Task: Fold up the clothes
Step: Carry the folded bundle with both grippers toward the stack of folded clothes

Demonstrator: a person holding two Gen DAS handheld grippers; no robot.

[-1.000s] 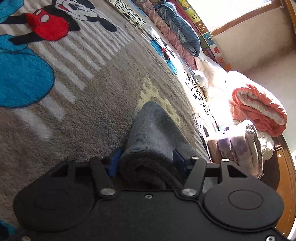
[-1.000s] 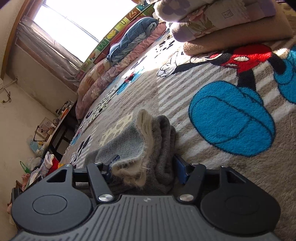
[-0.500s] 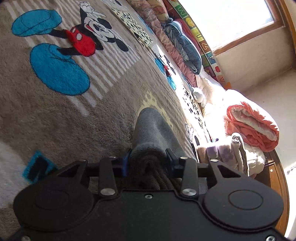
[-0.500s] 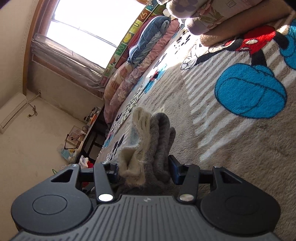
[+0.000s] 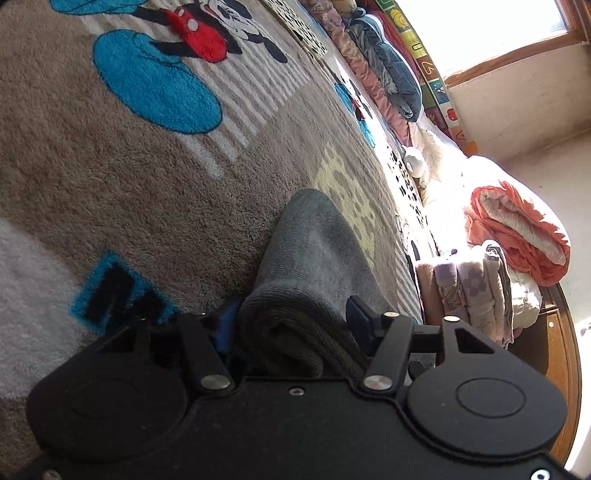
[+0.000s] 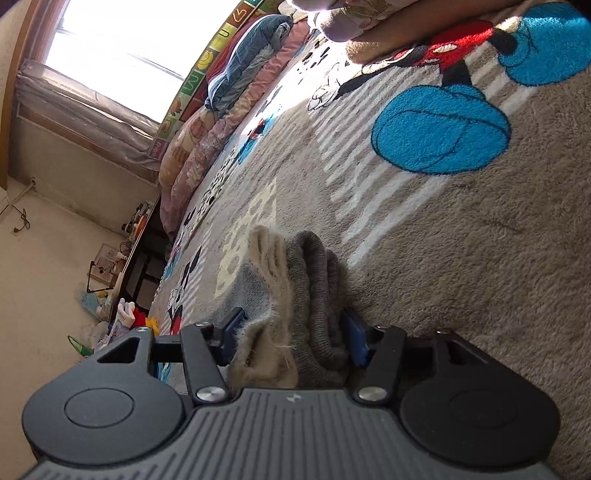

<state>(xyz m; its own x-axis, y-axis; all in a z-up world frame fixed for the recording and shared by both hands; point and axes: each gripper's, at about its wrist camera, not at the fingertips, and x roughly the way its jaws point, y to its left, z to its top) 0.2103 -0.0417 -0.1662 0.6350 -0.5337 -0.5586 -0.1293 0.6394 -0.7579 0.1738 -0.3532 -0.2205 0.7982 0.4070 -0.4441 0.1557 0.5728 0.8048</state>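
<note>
Grey garment (image 5: pixel 317 258) lies lengthwise between left gripper (image 5: pixel 291 317) and right gripper (image 6: pixel 291 328); both clamp it.

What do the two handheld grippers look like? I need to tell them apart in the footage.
The left gripper has a smooth matte black body with two round raised discs, silver rivets and blue finger pads. The right gripper has the same black linkages, discs and blue pads, but its body is dark grey and ribbed. No cables show.

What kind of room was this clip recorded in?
Most likely a bedroom: a cartoon-mouse blanket covers a wide bed, folded quilts are stacked at its edge, and rolled bedding lies under the window.
</note>
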